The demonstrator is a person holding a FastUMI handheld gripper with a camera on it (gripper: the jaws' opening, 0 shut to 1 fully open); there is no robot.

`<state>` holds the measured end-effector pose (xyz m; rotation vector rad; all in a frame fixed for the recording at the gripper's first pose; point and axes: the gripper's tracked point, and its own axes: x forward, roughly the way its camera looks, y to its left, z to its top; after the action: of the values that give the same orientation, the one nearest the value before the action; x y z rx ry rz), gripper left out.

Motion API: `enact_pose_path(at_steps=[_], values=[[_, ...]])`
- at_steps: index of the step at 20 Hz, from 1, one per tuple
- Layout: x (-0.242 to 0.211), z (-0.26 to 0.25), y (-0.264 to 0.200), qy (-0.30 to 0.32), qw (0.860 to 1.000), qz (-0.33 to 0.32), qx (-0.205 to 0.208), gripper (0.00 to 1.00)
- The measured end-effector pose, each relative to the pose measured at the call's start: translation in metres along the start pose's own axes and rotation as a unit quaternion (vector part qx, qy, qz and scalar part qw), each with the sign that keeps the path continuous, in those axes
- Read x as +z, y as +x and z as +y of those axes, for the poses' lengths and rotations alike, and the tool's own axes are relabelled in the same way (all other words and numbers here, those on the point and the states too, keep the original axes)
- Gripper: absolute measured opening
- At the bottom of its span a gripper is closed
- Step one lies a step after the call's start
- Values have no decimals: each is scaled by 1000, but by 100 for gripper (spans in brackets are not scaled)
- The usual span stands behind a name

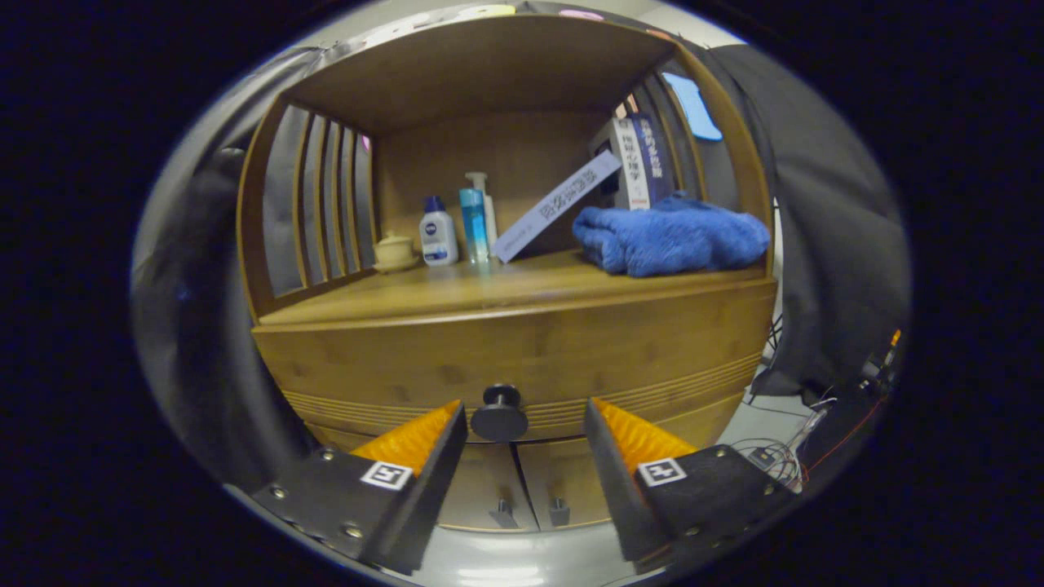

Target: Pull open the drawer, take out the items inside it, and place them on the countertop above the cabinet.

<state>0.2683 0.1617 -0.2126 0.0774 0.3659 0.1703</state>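
A bamboo cabinet faces me with its drawer front (522, 346) flush and closed. A round dark knob (499, 412) juts from the drawer's lower middle. My gripper (526, 412) stands open, and the knob sits between the fingertips, nearer the left one, touching neither. The countertop (457, 289) above the drawer is a wooden shelf surface under a hutch. Whatever lies inside the drawer is hidden.
On the countertop stand a small ceramic lidded jar (395, 250), a white bottle (438, 234), a blue bottle (473, 223), a pump bottle (488, 208), leaning books (632, 163) and a folded blue towel (673, 236). Two lower doors with small handles (528, 512) sit under the drawer. Cables (783, 456) lie on the floor at right.
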Motion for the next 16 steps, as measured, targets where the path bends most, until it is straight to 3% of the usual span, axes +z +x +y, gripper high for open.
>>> enact_pose_path(at_steps=[1, 5, 8, 13, 14, 16], values=[[3, 4, 19, -1, 1000, -6, -4, 80], [0, 13, 25, -9, 1000, 7, 18, 76], [-5, 15, 32, -44, 999, 23, 7, 43], [-9, 15, 17, -69, 996, 51, -5, 29], [-11, 16, 19, -66, 996, 57, -6, 19], [-17, 17, 1, -62, 996, 62, -11, 19]])
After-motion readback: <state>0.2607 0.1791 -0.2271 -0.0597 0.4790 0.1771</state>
